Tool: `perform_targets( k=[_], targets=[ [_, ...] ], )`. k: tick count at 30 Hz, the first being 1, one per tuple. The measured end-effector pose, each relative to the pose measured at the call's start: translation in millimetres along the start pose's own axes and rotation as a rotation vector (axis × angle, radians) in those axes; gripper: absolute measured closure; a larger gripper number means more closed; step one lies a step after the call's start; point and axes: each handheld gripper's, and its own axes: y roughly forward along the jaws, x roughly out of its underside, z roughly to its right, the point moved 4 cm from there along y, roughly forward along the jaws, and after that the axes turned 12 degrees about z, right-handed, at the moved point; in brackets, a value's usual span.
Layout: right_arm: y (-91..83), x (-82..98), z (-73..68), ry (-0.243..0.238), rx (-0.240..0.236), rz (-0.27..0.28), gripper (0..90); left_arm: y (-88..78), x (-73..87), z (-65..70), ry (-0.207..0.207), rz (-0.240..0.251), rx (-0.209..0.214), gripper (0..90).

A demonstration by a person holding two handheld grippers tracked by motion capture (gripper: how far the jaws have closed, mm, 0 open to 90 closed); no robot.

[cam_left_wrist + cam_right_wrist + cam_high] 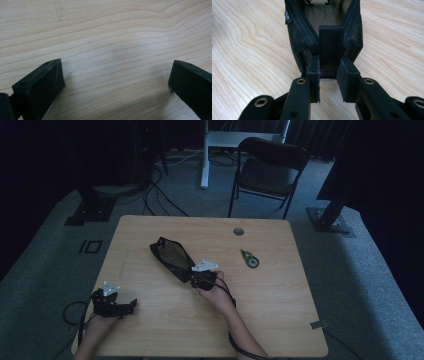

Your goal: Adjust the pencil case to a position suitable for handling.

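A black mesh pouch [171, 254] lies at an angle on the middle of the wooden table [150, 330], with its zipper open and its dark inside showing. My right gripper [192, 274] is at the pouch's near end. In the right gripper view its jaws [328, 67] stand close together on either side of the pouch's [299, 37] woven end tab [331, 42] and press on it. My left gripper [131, 305] rests low at the table's near left, well away from the pouch. Its jaws [116, 75] are spread wide over bare wood, holding nothing.
A small green and black tape dispenser [249, 258] lies right of the pouch. A round cable hole [238, 231] sits near the table's far edge. A folding chair [270, 167] stands beyond the table. Cables trail from both grippers off the near edge.
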Motion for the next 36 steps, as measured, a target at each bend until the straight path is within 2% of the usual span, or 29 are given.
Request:
perform_targets(
  k=[15, 18, 25, 34, 36],
  targets=[
    [-14.7, 6.2, 10.2, 0.016, 0.011, 0.001, 72.8, 0.0, 0.0, 0.0, 0.0, 0.0, 0.0, 0.2],
    [-18.5, 7.2, 12.0, -0.003, 0.017, 0.0, 72.8, 0.0, 0.0, 0.0, 0.0, 0.0, 0.0, 0.2],
    [-29.6, 12.4, 17.0, 0.002, 0.028, -0.005, 72.8, 0.0, 0.0, 0.0, 0.0, 0.0, 0.0, 0.2],
    [-48.9, 23.5, 34.2, 0.026, 0.064, -0.003, 72.8, 0.0, 0.0, 0.0, 0.0, 0.0, 0.0, 0.2],
    [-54.2, 24.9, 37.4, 0.014, 0.075, -0.007, 72.8, 0.0, 0.0, 0.0, 0.0, 0.0, 0.0, 0.2]
  ],
)
